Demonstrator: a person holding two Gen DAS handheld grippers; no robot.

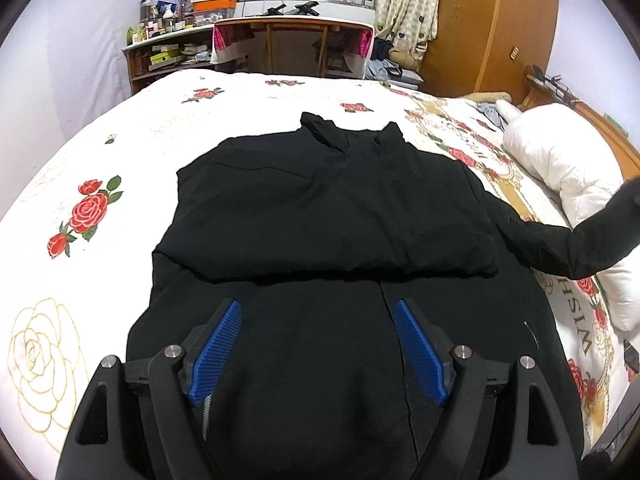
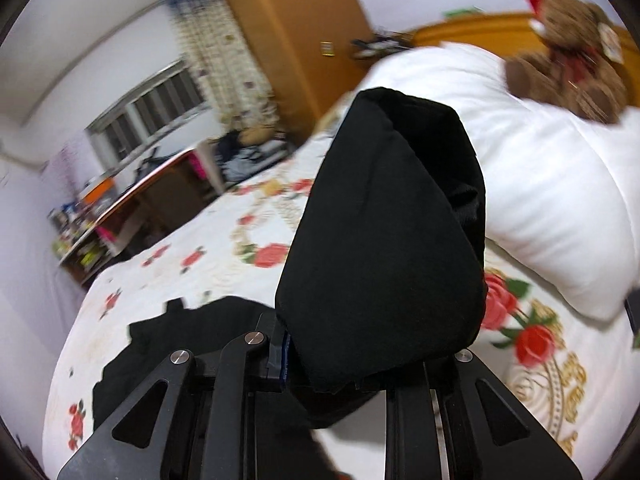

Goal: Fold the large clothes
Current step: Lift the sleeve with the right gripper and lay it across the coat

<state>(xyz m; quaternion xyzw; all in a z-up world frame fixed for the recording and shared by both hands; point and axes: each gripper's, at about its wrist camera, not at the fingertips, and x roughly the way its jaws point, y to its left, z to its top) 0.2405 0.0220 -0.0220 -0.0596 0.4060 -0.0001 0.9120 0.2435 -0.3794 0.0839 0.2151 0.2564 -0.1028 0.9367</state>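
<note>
One big black coat (image 1: 320,220) lies spread on the bed (image 1: 80,152), which has a white cover with red roses. Its top part is already folded down over the middle. The left gripper (image 1: 318,344) hangs just above the near part of the coat. Its blue fingers (image 1: 218,348) stand wide apart and hold nothing. Off to the right, one long sleeve (image 1: 560,244) stretches away from the coat and lifts up past a white pillow (image 1: 560,168).

From the right wrist, the picture is blurry. The right gripper (image 2: 360,364) has its fingers pinched nearly shut on the end of that sleeve (image 2: 384,240). The cloth bunches up tall in front of the camera and hides most of the fingers. The rest of the coat (image 2: 180,340) lies low on the left. A brown teddy bear (image 2: 568,60) sits on the pillow (image 2: 540,184) behind.

What could go wrong? The sleeve end could slip out if the pinch only has a small bit of cloth. A hard pull could also drag the whole coat sideways and mess up the fold already made, since the left gripper is not pressing it down.
</note>
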